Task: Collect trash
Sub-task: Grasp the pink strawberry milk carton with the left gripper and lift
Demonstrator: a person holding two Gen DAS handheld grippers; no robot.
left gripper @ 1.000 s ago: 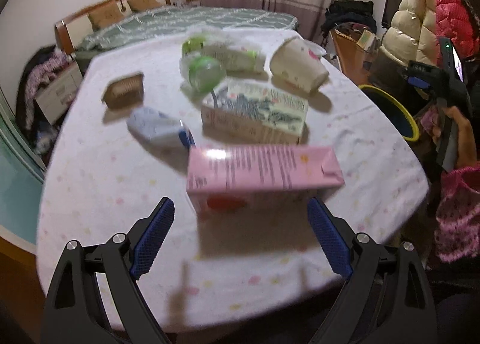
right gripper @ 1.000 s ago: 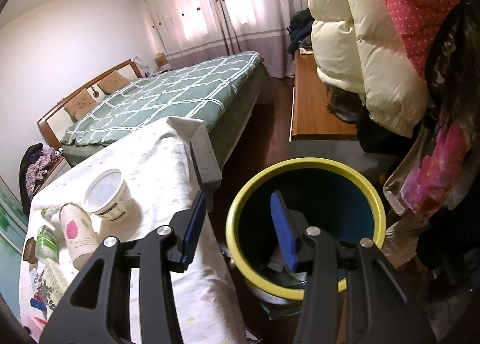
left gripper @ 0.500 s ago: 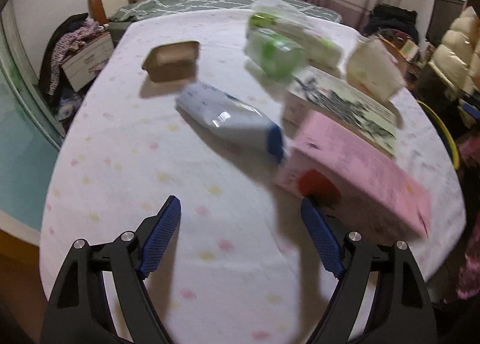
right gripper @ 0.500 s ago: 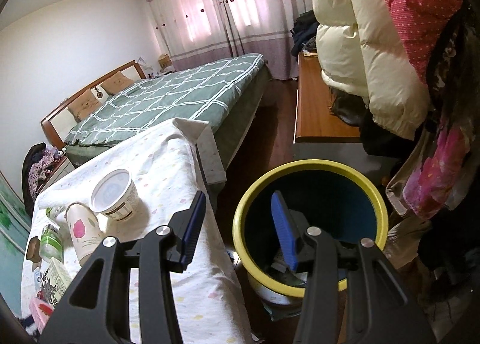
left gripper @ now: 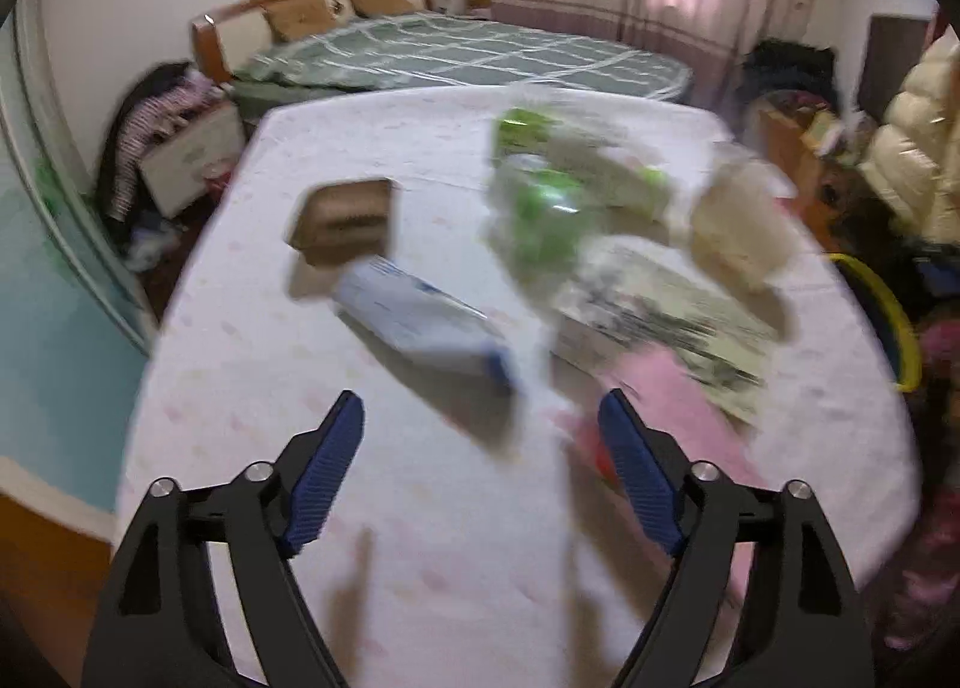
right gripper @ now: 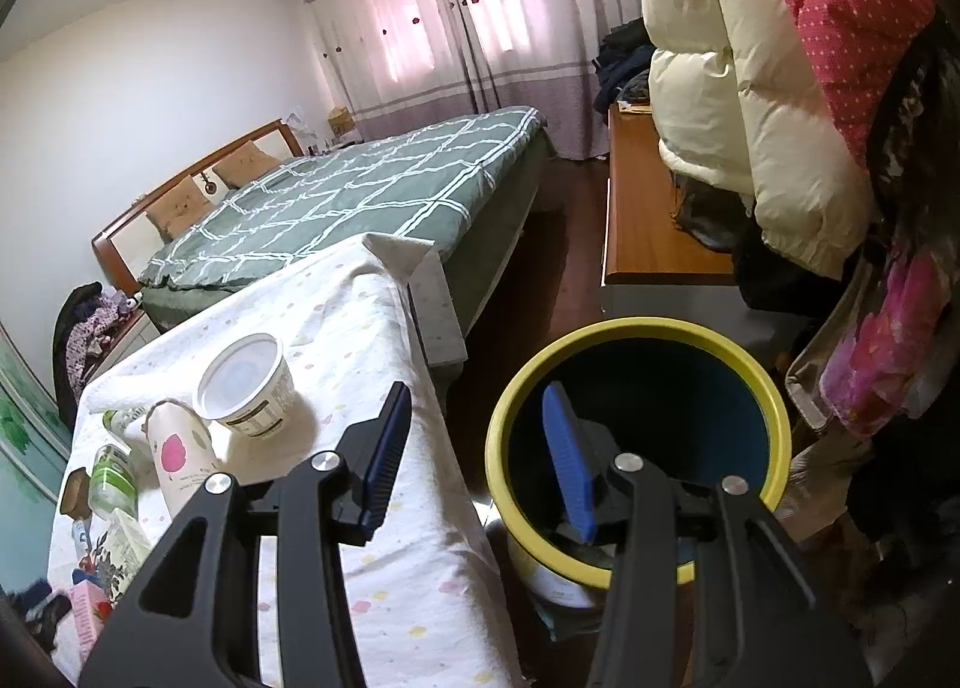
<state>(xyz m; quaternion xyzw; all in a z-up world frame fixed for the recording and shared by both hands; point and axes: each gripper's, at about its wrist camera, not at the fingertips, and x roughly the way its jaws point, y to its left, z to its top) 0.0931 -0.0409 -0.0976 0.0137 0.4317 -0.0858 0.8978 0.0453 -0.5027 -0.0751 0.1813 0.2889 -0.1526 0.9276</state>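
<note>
In the blurred left wrist view my left gripper (left gripper: pixel 480 436) is open and empty above the table, just short of a white and blue packet (left gripper: pixel 420 322). A pink carton (left gripper: pixel 678 418) lies by its right finger. Behind are a patterned box (left gripper: pixel 654 316), a green-lidded jar (left gripper: pixel 552 208), a brown box (left gripper: pixel 348 214) and a paper cup (left gripper: pixel 738 232). My right gripper (right gripper: pixel 477 436) is open and empty over the gap between the table and the yellow-rimmed bin (right gripper: pixel 636 328). A white tub (right gripper: pixel 246 382) and the pink-spotted paper cup (right gripper: pixel 180 460) stand on the table.
The table has a white spotted cloth (right gripper: pixel 360 328). A bed (right gripper: pixel 360 190) stands behind it. Coats (right gripper: pixel 780 58) hang at the right over a wooden bench (right gripper: pixel 642 226). The bin also shows at the right edge of the left wrist view (left gripper: pixel 882 316).
The left gripper has swung left from the pink carton toward the white and blue packet and closer to the table. The right gripper has barely moved, drifting slightly beside the bin.
</note>
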